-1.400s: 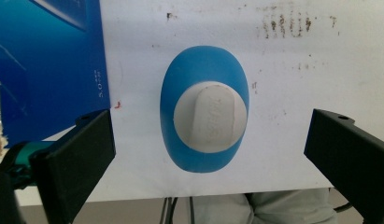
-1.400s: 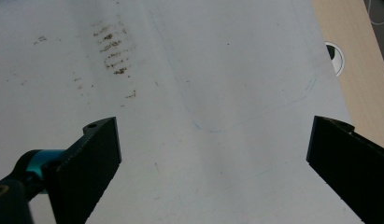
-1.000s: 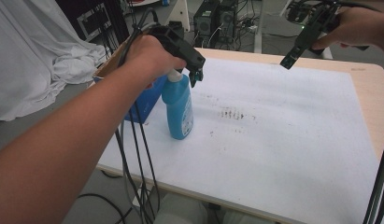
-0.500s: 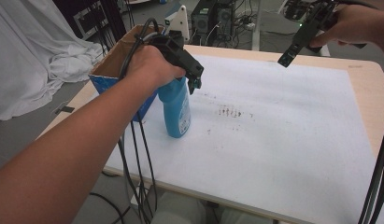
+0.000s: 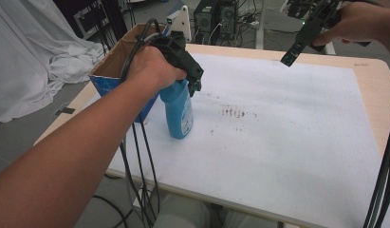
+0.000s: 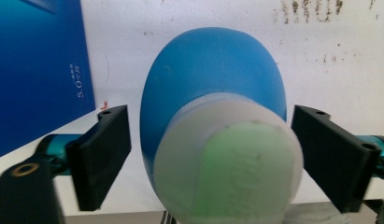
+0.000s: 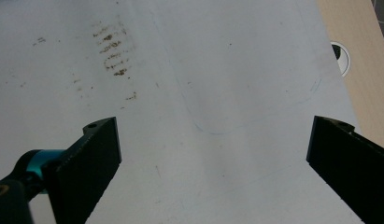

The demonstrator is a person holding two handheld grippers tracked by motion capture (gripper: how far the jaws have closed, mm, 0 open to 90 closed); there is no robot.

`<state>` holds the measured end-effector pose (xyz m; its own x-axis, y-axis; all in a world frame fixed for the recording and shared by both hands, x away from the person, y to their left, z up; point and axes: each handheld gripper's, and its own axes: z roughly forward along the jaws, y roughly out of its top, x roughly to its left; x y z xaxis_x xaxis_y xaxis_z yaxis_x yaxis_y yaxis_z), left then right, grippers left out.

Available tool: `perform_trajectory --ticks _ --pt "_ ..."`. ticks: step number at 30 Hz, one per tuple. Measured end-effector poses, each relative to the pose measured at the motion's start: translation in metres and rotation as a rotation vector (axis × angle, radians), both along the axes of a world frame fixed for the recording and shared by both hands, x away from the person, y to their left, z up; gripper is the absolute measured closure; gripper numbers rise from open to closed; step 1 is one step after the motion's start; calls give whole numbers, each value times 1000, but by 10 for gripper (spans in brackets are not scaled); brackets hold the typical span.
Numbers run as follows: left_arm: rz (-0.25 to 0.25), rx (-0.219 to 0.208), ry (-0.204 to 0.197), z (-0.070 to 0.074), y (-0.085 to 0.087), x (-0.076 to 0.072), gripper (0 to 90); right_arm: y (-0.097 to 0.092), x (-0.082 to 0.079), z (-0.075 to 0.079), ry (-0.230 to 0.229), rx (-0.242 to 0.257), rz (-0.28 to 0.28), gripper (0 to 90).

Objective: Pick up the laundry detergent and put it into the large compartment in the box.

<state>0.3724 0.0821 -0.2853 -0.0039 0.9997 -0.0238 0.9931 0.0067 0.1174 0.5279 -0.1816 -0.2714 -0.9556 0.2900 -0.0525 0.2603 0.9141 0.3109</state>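
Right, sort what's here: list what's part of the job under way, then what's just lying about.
In play:
- blue bottle, white cap between the jaws, with gaps either side
- left gripper, open around its top
- right gripper, open, held above the table's far side

Lying about:
- blue cardboard box
- brown stains on the white mat
- white cloth on the floor

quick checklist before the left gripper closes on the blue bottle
1. Left gripper open wide enough: ok, a gap shows on each side of the white cap.
2. Cap centred between the jaws: ok, roughly even gaps in the left gripper view.
3. Blue bottle upright on the white sheet: ok.
4. Blue box clear of the bottle: cannot tell, it stands close beside it, contact hidden by the hand.
5. Right gripper out of the way: ok, open and held high over the far side of the table.
6. Cap screwed tight: cannot tell.
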Motion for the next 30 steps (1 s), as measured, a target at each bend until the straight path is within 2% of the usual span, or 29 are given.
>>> perform_trajectory --ticks 6,11,19,24,30 --pt "-3 3 -2 0 -1 0 192 -1 -1 1 5 -4 -16 21" --pt "-4 14 7 0 -1 1 247 -1 -1 1 -1 1 -6 21" --pt "10 22 3 0 0 1 287 1 -2 0 -2 7 -5 21" --pt "9 10 -3 1 1 1 369 1 -3 0 1 3 -9 21" --pt "11 11 -1 1 1 1 372 0 -3 -1 0 1 -3 21"
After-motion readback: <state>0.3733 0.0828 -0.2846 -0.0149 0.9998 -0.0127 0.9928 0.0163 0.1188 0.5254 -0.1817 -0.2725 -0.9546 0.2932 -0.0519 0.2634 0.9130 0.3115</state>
